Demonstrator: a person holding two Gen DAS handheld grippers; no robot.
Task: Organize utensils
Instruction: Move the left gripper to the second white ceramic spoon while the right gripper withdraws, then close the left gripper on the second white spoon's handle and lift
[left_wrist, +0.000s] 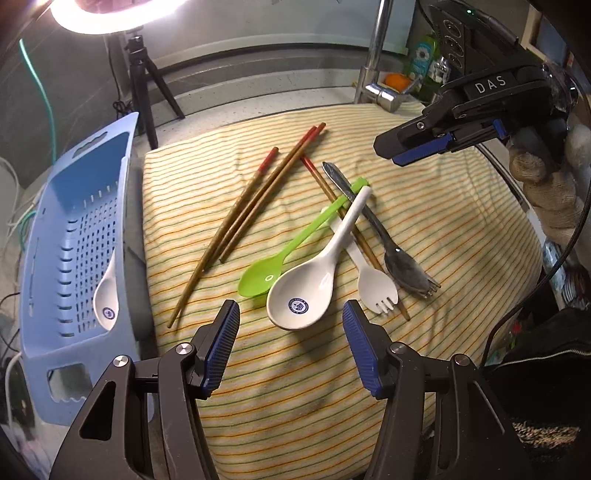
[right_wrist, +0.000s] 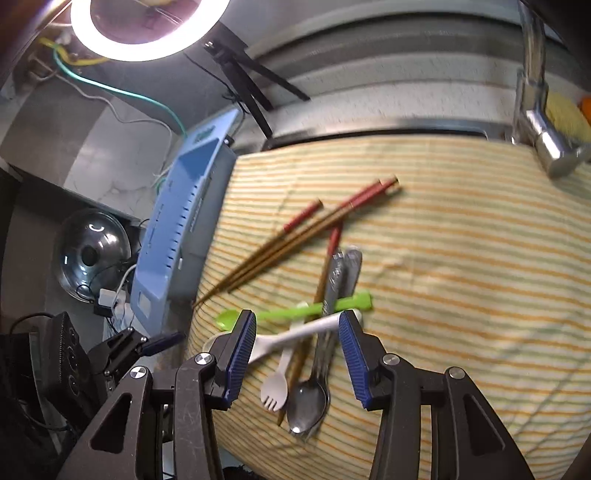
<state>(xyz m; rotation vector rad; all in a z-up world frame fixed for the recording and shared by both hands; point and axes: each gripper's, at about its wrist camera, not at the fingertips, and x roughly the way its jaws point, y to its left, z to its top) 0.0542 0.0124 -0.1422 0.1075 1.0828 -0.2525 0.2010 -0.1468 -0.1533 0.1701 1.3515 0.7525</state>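
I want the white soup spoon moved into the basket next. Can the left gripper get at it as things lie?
Probably yes. The left gripper is open and empty just short of the white soup spoon, whose bowl lies uncovered on the striped cloth. Only the green spoon crowds its left side.

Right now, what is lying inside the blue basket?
One white spoon with a blue emblem lies in the blue basket, bowl toward the camera. Its near wall hides part of the basket floor, so anything there cannot be seen.
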